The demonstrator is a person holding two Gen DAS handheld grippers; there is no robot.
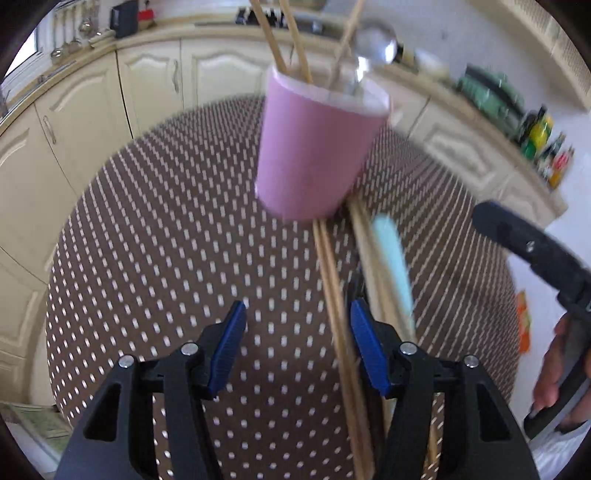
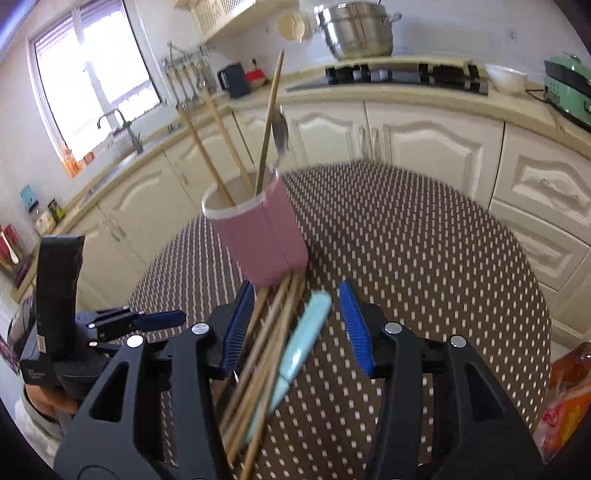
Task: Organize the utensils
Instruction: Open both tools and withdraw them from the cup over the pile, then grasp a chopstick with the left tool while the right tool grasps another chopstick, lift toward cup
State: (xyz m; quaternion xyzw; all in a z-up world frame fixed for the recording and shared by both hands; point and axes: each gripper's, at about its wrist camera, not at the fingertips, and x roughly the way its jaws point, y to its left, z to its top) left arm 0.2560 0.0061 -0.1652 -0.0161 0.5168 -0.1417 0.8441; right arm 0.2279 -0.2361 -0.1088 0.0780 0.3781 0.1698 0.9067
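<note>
A pink cup (image 1: 314, 151) (image 2: 258, 236) stands on the brown dotted table (image 1: 166, 240) (image 2: 424, 258). It holds three wooden chopsticks (image 1: 291, 40) (image 2: 221, 136) and a metal spoon (image 1: 373, 48) (image 2: 280, 129). Several loose wooden chopsticks (image 1: 340, 314) (image 2: 266, 339) and a light-blue handled utensil (image 1: 393, 266) (image 2: 303, 343) lie on the table in front of the cup. My left gripper (image 1: 297, 347) is open and empty, with chopsticks between its fingers. My right gripper (image 2: 295, 328) is open, low over the loose chopsticks and the blue utensil, which lie between its fingers.
Cream kitchen cabinets (image 2: 406, 136) and a counter curve behind the table. A stove (image 2: 406, 75) with a steel pot (image 2: 356, 29), a green appliance (image 2: 569, 88) and bottles (image 1: 543, 144) are on the counter. An orange packet (image 2: 565, 398) lies at the table's right edge.
</note>
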